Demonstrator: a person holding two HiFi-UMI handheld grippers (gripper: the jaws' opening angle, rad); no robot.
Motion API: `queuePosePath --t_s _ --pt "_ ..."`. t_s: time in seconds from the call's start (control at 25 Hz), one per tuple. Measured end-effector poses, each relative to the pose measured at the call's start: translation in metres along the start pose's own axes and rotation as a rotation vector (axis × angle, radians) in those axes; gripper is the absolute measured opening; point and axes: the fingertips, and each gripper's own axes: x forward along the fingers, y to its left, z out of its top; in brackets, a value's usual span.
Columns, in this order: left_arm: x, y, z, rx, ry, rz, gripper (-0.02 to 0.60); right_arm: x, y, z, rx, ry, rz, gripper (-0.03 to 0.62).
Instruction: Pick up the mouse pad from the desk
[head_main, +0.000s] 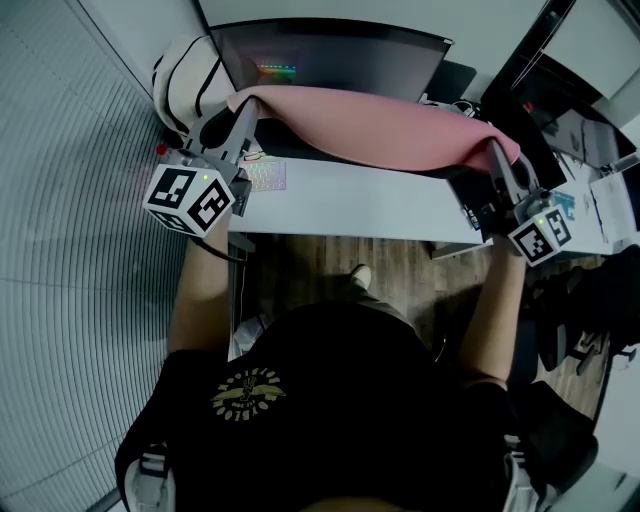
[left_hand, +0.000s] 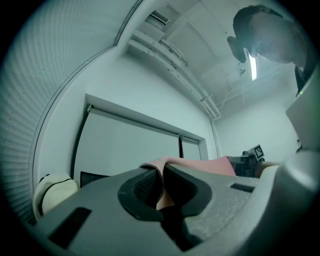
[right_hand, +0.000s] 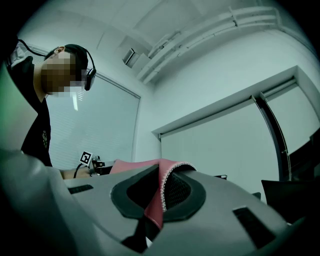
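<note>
A large pink mouse pad (head_main: 375, 125) hangs above the white desk (head_main: 350, 205), sagging between my two grippers. My left gripper (head_main: 243, 103) is shut on the pad's left corner, and the stitched edge of the pad (left_hand: 159, 185) shows pinched in its jaws. At the pad's right corner my right gripper (head_main: 497, 155) is shut on the mouse pad (right_hand: 156, 207) too, pink cloth showing between the pads. Both grippers point slightly upward.
A dark curved monitor (head_main: 330, 55) stands behind the pad. A backlit keyboard (head_main: 262, 175) lies on the desk at the left, and a white headset (head_main: 185, 85) sits at the far left. Desk clutter (head_main: 590, 160) fills the right side. A wooden floor (head_main: 330, 270) lies below the desk edge.
</note>
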Motion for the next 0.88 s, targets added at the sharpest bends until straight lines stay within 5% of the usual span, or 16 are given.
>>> queuePosePath --t_s 0.88 --pt "-0.016 -0.009 0.025 0.014 -0.022 -0.022 0.023 -0.013 0.025 0.024 -0.027 -0.012 -0.007 0.017"
